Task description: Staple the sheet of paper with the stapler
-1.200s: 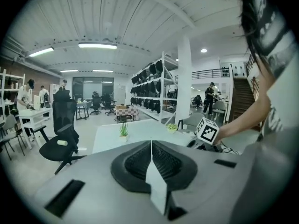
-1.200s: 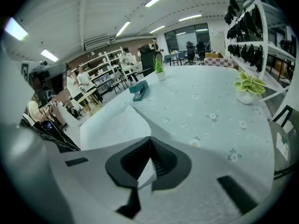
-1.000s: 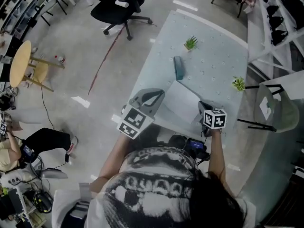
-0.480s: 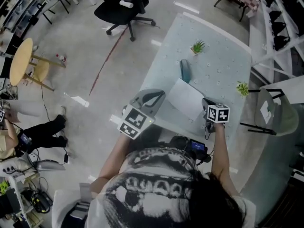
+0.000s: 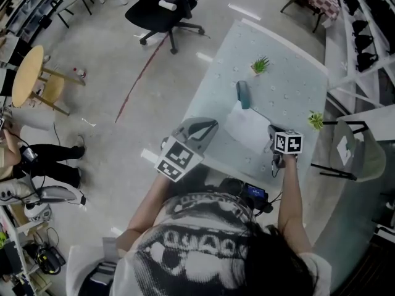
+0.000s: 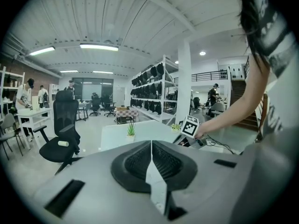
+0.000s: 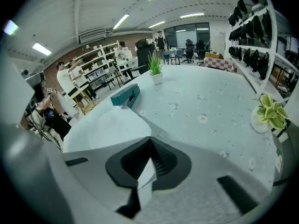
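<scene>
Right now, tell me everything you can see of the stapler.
The stapler is small and teal, plastic by its look, with a darker part at one end in the right gripper view. It lies on the pale table, its length pointing roughly away from the person, right at the far edge of the sheet of paper; whether it touches the sheet cannot be told. A small potted plant stands beyond it, apart. Nothing holds it.
</scene>
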